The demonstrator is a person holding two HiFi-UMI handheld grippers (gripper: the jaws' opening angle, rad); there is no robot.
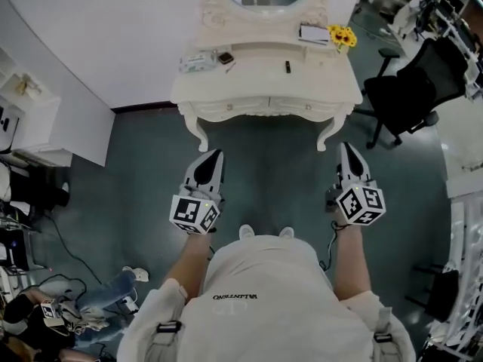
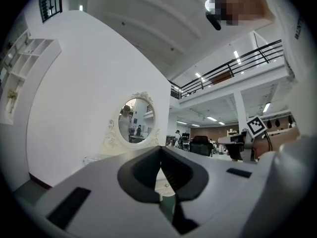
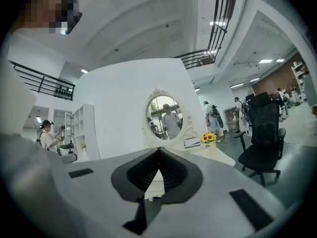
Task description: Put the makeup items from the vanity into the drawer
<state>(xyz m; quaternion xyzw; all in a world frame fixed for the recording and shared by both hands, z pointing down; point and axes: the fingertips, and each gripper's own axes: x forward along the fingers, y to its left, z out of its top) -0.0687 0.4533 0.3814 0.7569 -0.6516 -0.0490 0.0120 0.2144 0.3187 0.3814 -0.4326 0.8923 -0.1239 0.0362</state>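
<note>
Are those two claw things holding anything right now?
Nothing is held. The left gripper and the right gripper both have their jaws closed together and empty, short of the vanity.

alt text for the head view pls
From above, a person faces a white vanity, holding the left claw and right claw shut, empty and level, short of it. Small makeup items and yellow flowers sit on top; its drawers look closed.
</note>
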